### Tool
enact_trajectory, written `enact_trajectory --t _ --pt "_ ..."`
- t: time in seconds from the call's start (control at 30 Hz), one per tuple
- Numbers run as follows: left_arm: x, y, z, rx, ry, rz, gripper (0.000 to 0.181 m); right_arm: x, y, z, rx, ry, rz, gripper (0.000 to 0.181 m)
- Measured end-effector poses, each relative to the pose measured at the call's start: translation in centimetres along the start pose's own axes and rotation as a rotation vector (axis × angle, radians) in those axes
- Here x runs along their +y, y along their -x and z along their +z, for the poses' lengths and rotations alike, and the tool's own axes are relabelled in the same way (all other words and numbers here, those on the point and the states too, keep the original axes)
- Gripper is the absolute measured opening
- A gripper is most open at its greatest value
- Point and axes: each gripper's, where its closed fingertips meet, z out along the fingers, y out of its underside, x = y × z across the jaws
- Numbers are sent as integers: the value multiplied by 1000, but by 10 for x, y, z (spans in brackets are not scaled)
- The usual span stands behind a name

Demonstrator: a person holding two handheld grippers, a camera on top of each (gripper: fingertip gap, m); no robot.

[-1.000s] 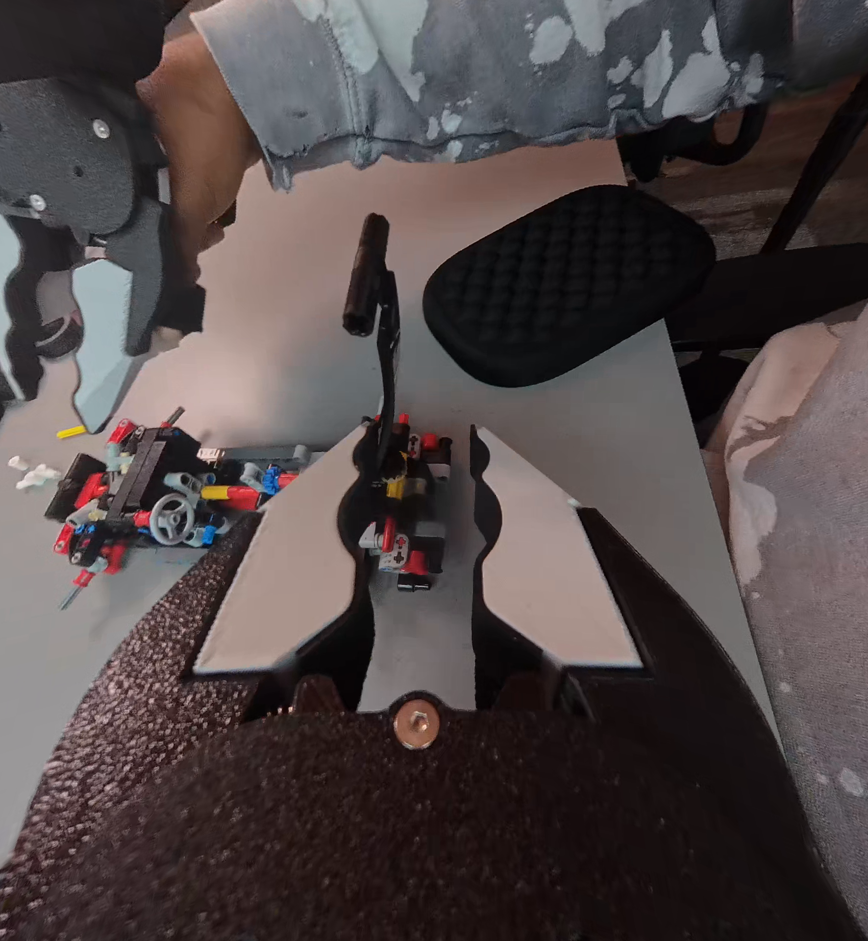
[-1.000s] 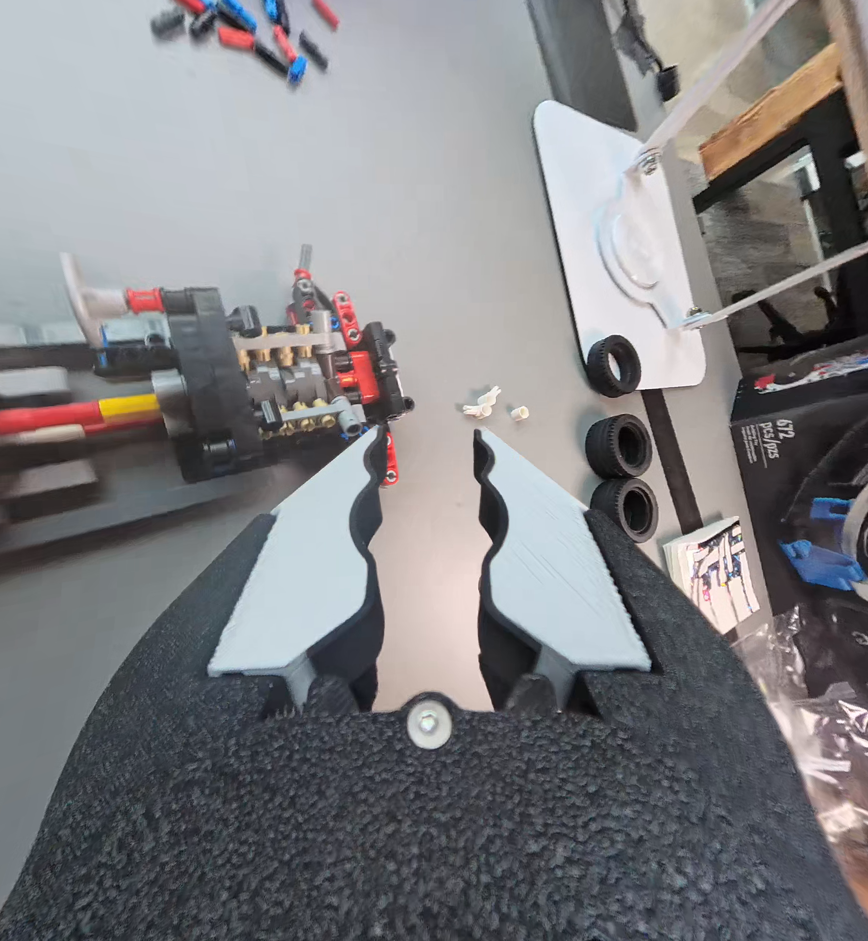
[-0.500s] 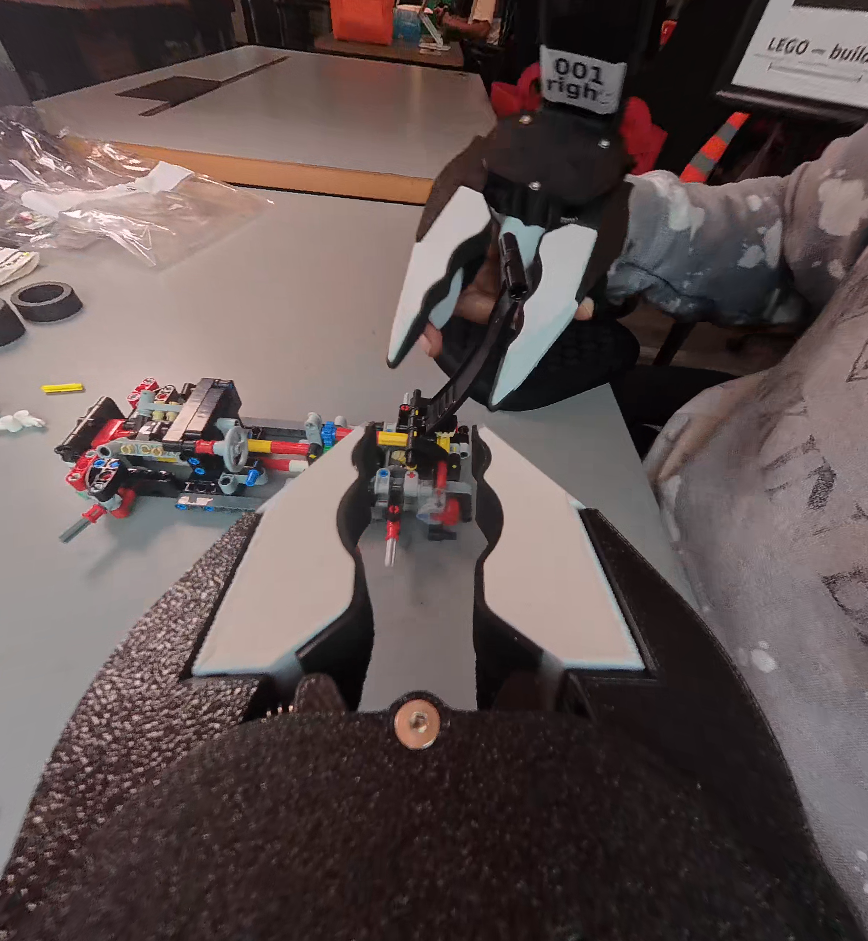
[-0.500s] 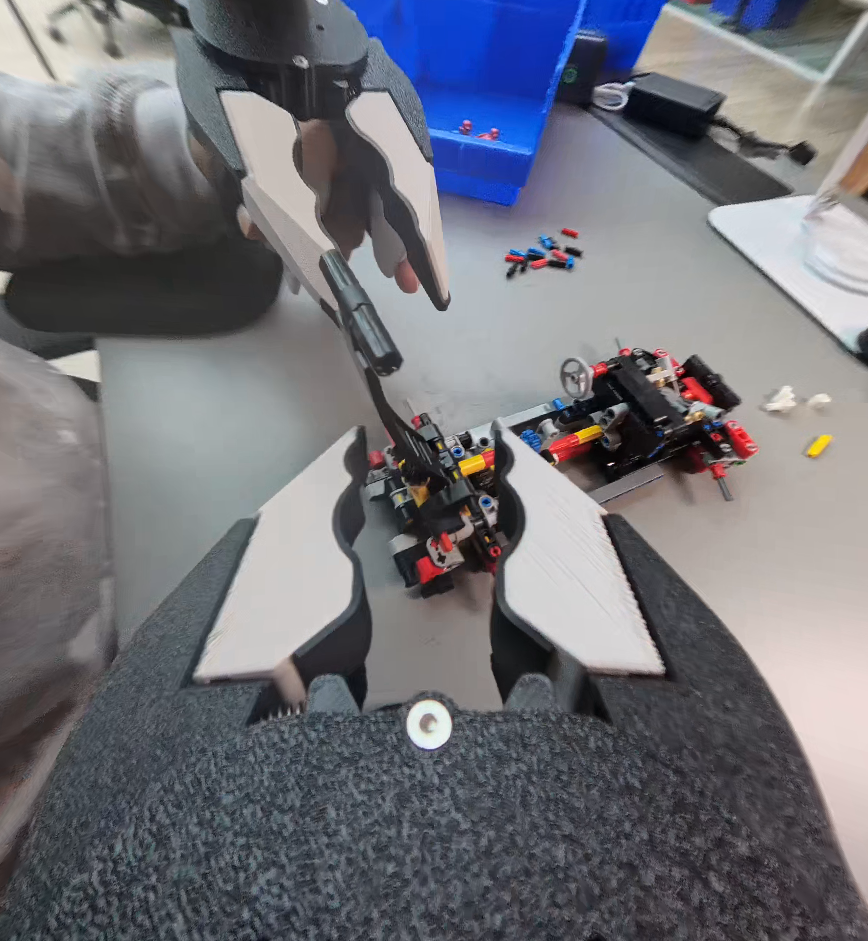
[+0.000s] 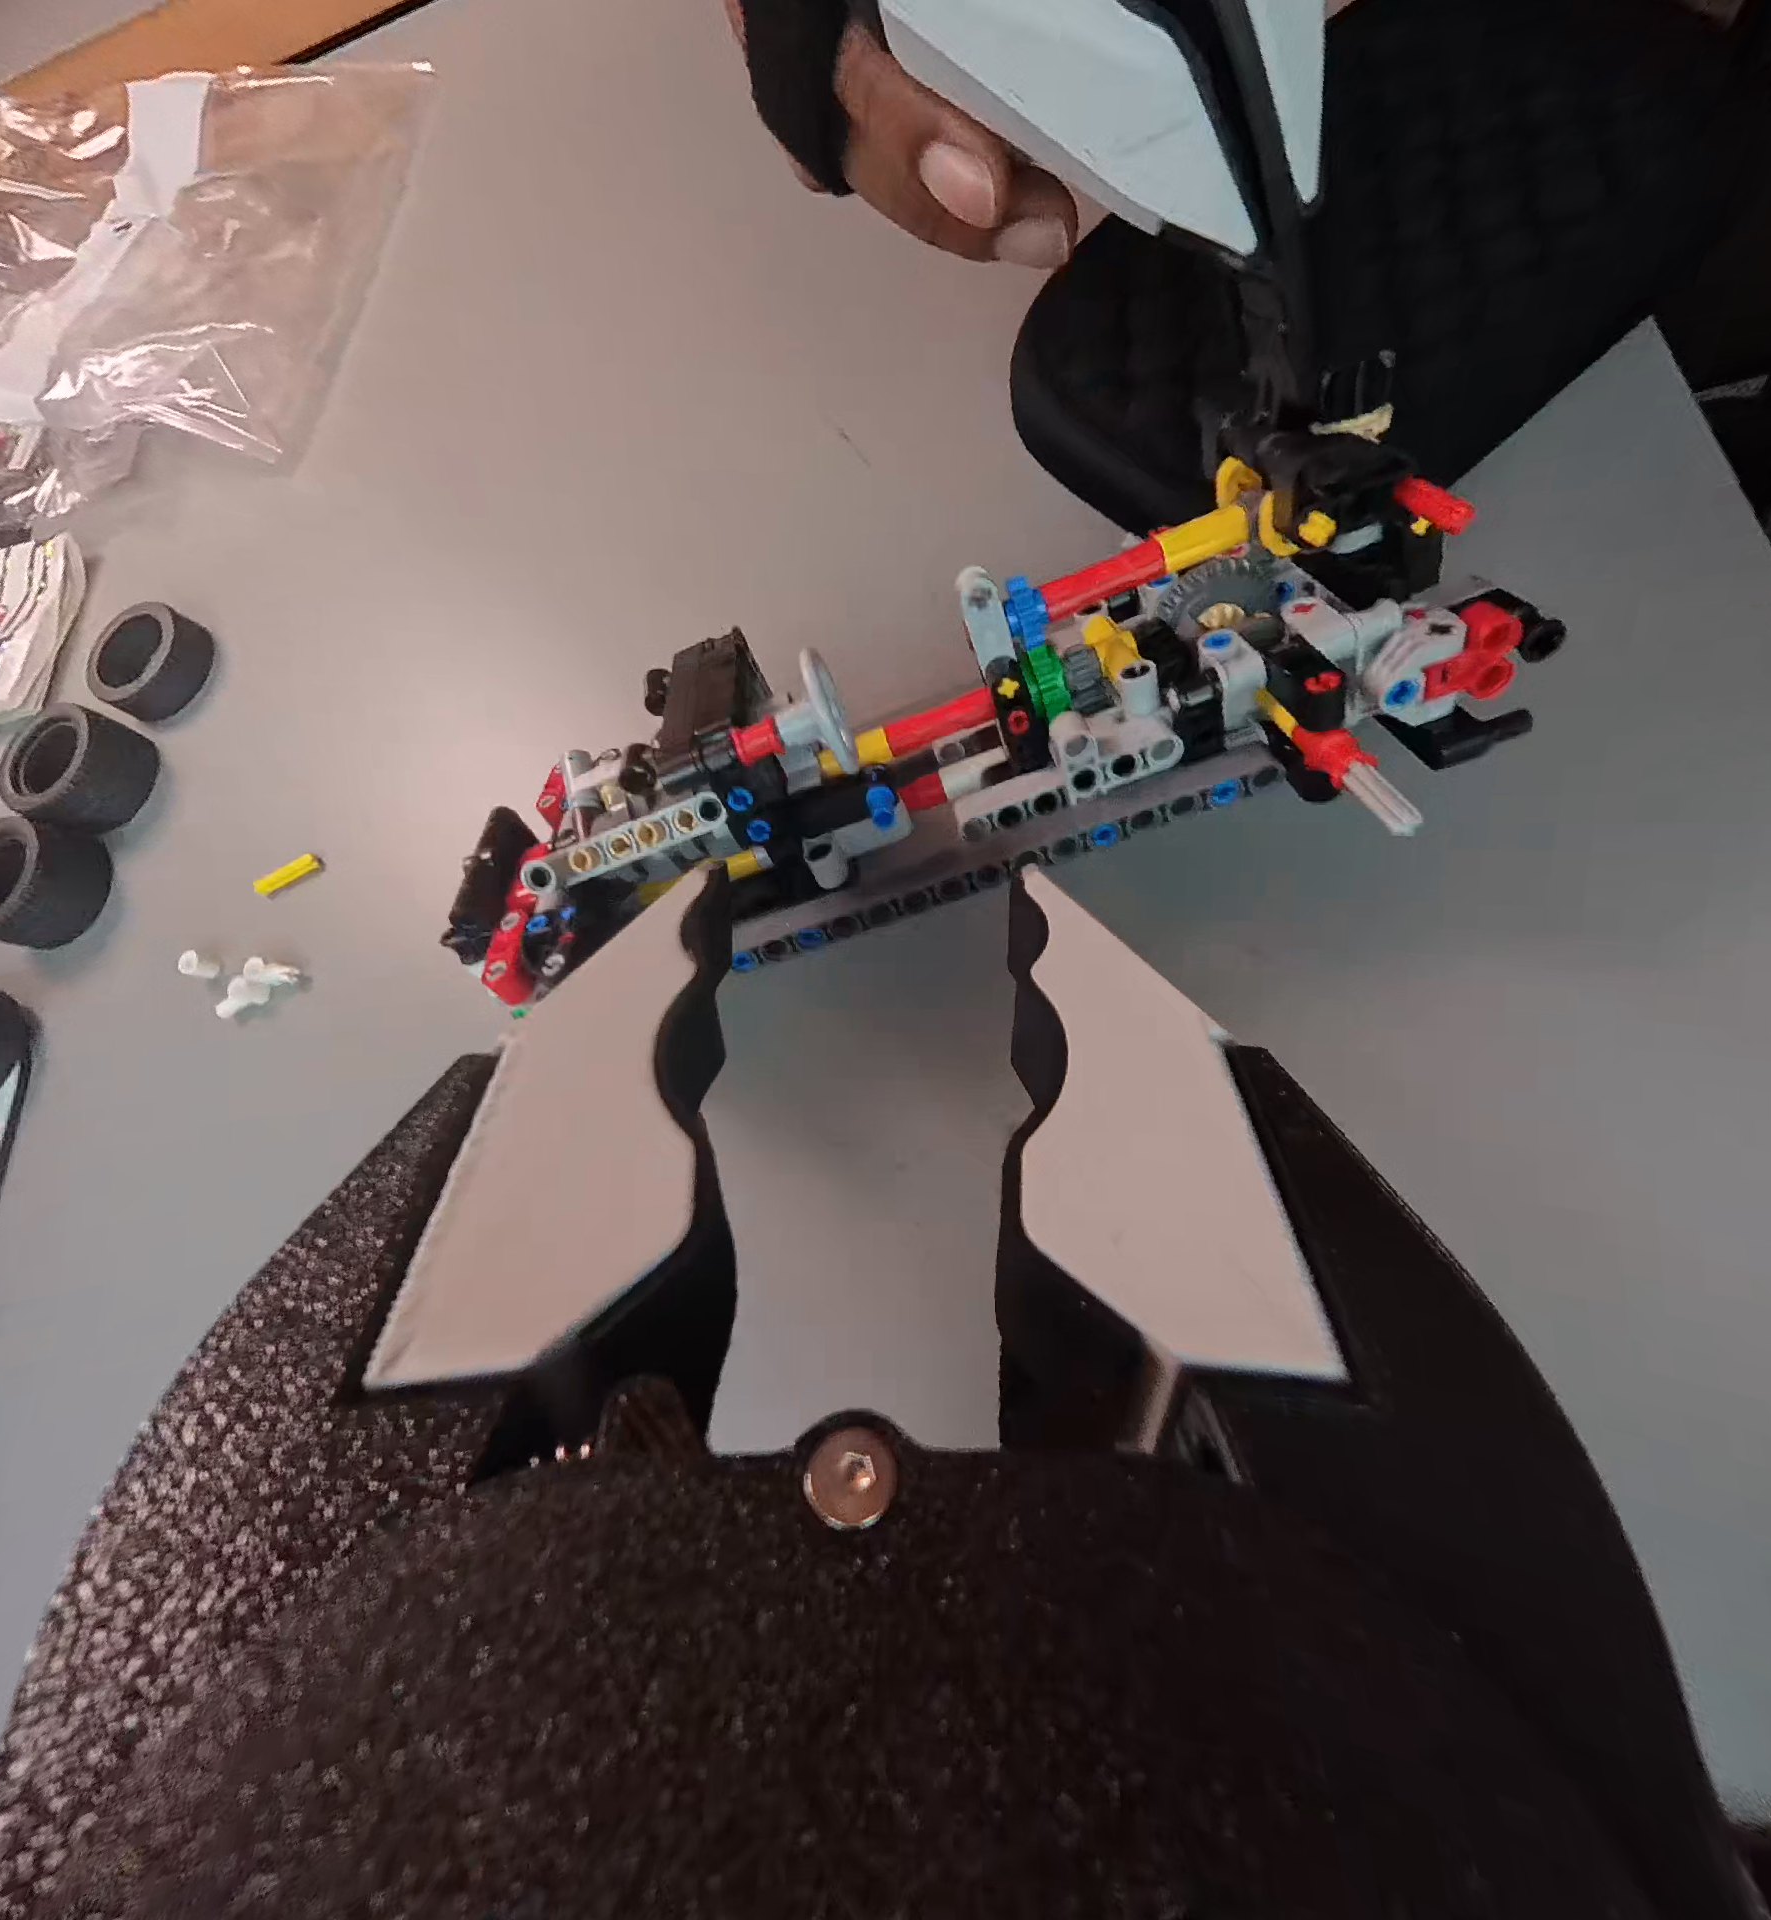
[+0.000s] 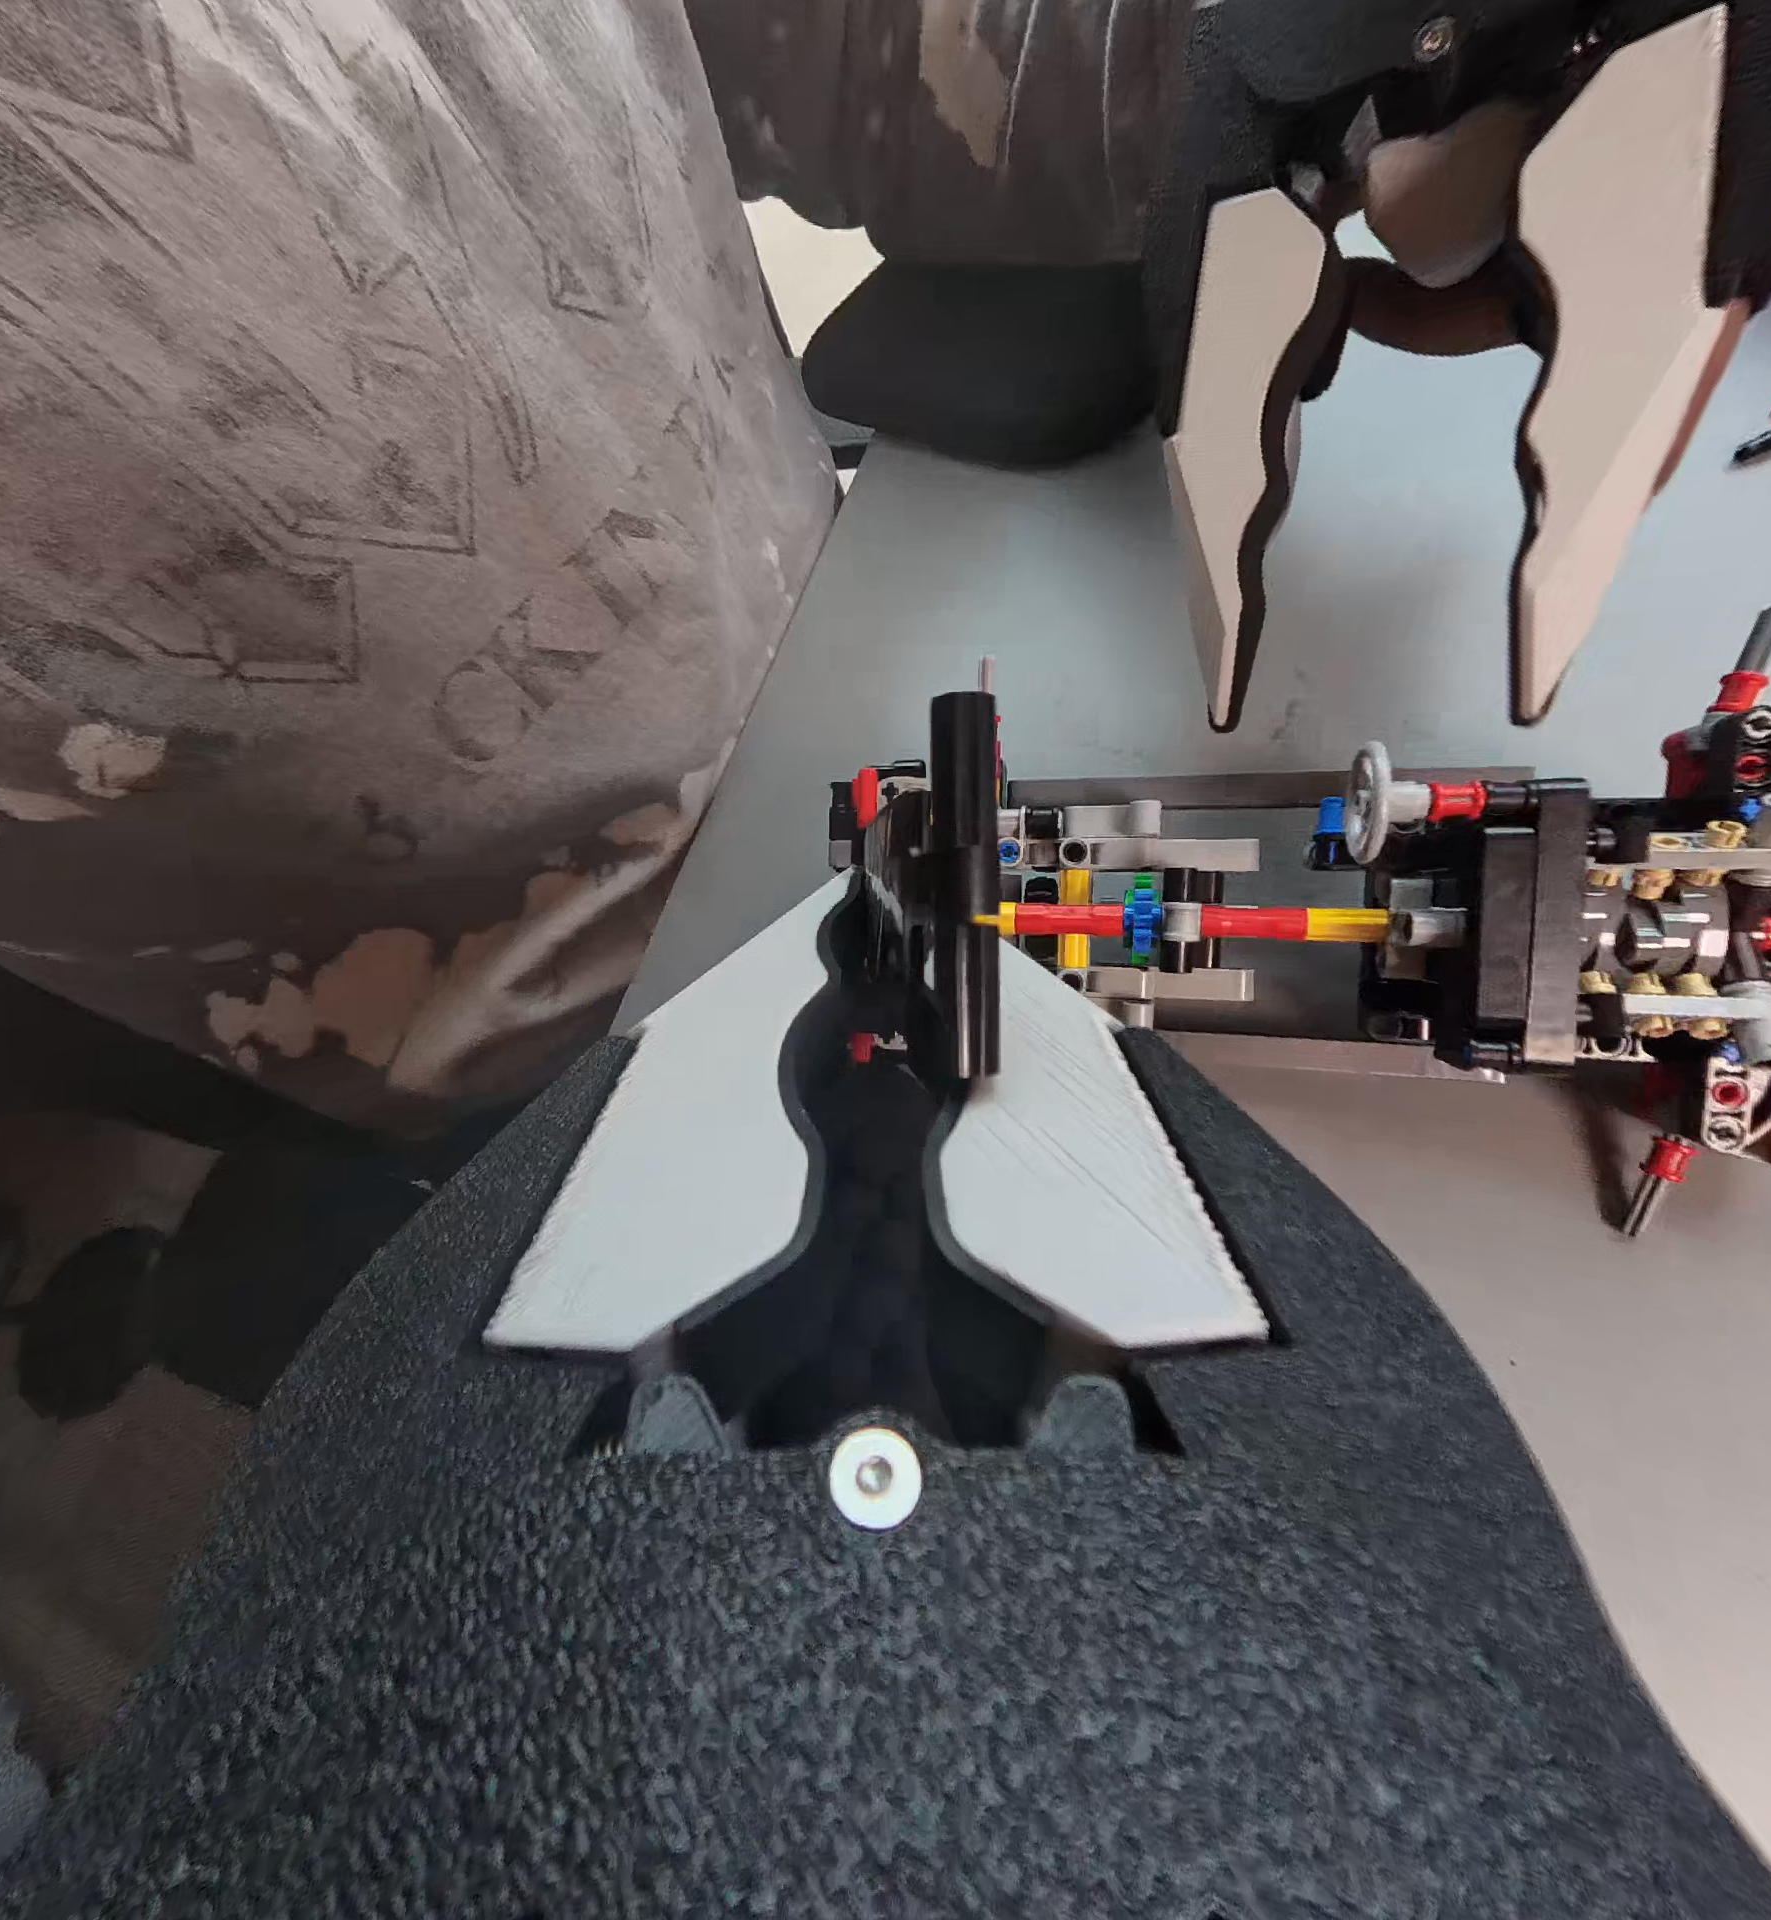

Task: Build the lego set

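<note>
At frame centre, our right gripper (image 6: 912, 935) clenches the black lever (image 6: 964, 883) on the lego chassis (image 6: 1380, 914). Our left gripper (image 5: 860, 914) hangs released, fingertips just beside the chassis's grey beam.

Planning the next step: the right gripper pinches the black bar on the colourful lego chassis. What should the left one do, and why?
Probably close the open left gripper on the long grey beam at its fingertips; the right gripper alone holds the black bar.

Left gripper (image 5: 865, 914): jaws spread, empty, pointing down at the table.
Right gripper (image 6: 907, 935): jaws nearly closed, pinching a black part.
</note>
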Motion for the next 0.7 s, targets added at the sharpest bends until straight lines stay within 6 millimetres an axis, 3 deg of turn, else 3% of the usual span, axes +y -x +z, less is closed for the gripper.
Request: enact_trajectory --t 0.03,0.17,0.37,0.53,0.6,0.7 --pt "-4 6 6 16 6 5 53 0 -2 1 3 -13 -5 1" --pt "-14 20 21 84 41 13 53 -2 -11 7 75 -23 -73 1" --pt "0 39 33 5 156 51 36 -5 -20 14 169 113 -204 0" --pt "24 55 5 -149 225 -96 35 -14 -41 2 261 236 -313 0" --pt "29 52 -15 -206 206 -185 9 -19 -58 -10 323 255 -334 2" --pt "42 38 -31 -269 209 -281 11 -19 -80 -21 323 240 -294 5"
